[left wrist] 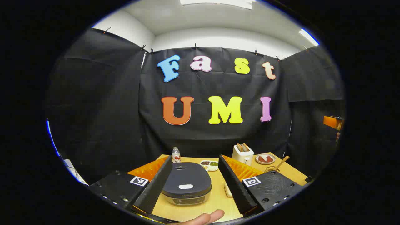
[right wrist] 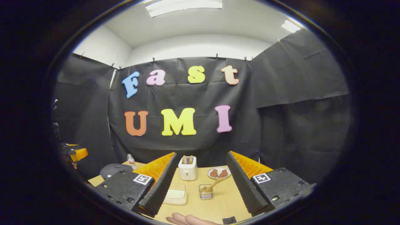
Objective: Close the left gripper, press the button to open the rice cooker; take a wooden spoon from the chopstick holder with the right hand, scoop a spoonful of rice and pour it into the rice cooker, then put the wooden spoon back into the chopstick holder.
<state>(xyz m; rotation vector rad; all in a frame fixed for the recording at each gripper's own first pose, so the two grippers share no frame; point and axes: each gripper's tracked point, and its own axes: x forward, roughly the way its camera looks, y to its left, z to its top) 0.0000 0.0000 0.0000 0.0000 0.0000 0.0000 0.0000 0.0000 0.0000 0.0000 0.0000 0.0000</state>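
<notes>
Left gripper [left wrist: 190, 182], jaws spread, frames the closed rice cooker [left wrist: 187, 184] at 6 o'clock; right gripper [right wrist: 200, 187], jaws spread, faces the wooden spoon [right wrist: 215, 183], ready for pickup.

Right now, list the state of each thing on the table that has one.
Rice cooker: lid shut.
Wooden spoon: standing in the chopstick holder, leaning right.
Toaster: bread slices sticking up from the slots.
Bottle: upright, capped.
Plate: holds food.
Left tongs: open, either side of the cooker.
Right tongs: open.
</notes>
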